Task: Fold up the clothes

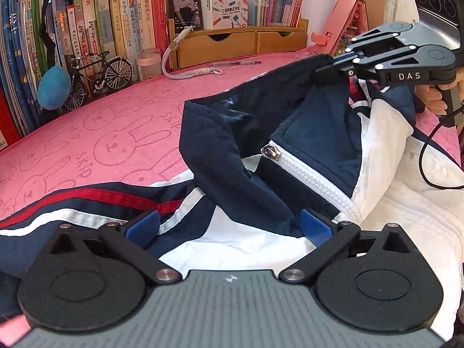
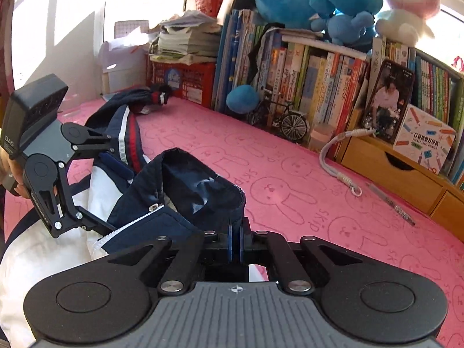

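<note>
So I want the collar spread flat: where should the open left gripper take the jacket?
Left gripper might pinch the collar rim on the side away from the right gripper, coming from the sleeve side: that navy edge stands raised and free.

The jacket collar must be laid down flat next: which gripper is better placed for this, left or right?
Right. The right gripper has its jaws shut on the jacket collar, held lifted. The left gripper is open over the chest, holding nothing.
</note>
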A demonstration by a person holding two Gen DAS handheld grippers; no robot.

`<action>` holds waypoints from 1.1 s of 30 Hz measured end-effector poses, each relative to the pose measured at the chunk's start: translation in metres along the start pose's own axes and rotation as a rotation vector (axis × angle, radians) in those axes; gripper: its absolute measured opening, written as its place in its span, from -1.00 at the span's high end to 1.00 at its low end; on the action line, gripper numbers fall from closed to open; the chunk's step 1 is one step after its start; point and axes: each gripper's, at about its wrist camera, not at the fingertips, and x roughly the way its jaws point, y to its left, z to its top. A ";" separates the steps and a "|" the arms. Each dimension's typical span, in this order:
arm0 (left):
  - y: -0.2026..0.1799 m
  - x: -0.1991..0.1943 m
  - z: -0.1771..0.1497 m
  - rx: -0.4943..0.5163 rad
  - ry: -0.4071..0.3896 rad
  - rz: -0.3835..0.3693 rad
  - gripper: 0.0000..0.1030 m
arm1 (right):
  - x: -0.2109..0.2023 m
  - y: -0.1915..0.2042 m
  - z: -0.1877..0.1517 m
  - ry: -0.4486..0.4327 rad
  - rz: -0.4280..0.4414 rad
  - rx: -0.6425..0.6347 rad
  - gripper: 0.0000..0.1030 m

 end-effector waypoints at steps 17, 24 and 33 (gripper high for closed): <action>0.040 0.041 0.052 -0.140 -0.067 0.173 -1.00 | 0.077 -0.096 0.045 -0.061 -0.352 0.193 -0.10; 0.035 0.070 0.045 -0.099 0.029 0.220 -1.00 | 0.070 -0.058 -0.002 0.154 -0.127 0.020 -0.13; 0.059 0.086 0.061 -0.157 0.069 0.338 -1.00 | 0.137 -0.090 -0.021 0.233 -0.408 -0.071 -0.26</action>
